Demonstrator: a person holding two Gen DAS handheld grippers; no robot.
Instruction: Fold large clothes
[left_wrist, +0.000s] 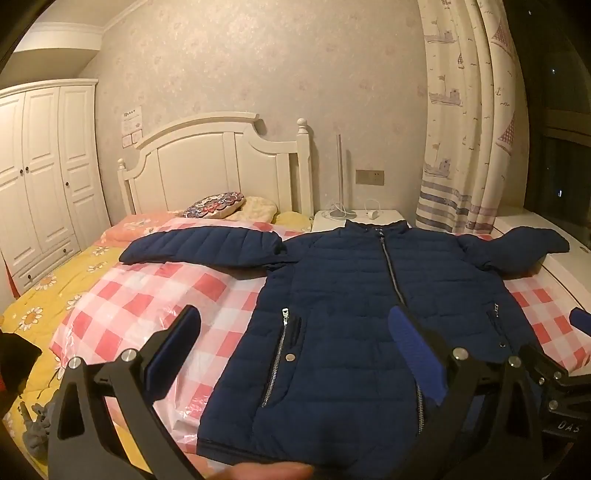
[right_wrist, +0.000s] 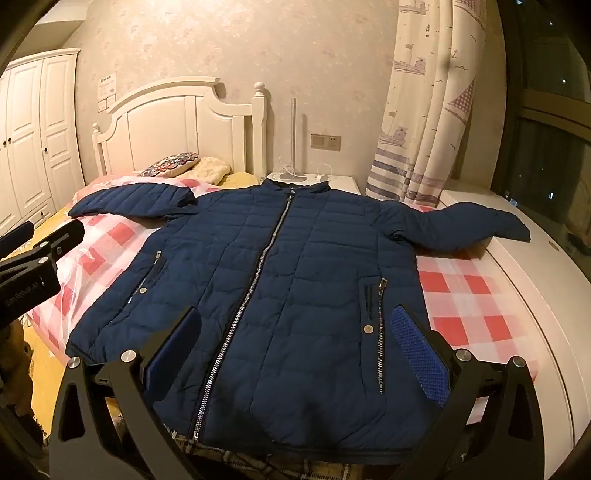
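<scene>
From the left wrist we see our left gripper (left_wrist: 295, 332) released, jaws spread wide and holding nothing; the navy jacket (left_wrist: 351, 314) lies flat on the checked sheet (left_wrist: 155, 295), ahead of and beneath the right-hand finger, its hem nearest us.

From the right wrist, our right gripper (right_wrist: 299, 328) is likewise spread and empty, the jacket (right_wrist: 280, 277) centred between and beyond its fingers, zipper (right_wrist: 255, 273) closed, sleeves outstretched.

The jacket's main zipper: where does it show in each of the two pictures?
Left wrist view: main zipper, right of centre, running down from the collar.
Right wrist view: main zipper, near centre, slanting down to the left.
Shared landmark: the white headboard behind the jacket.
</scene>
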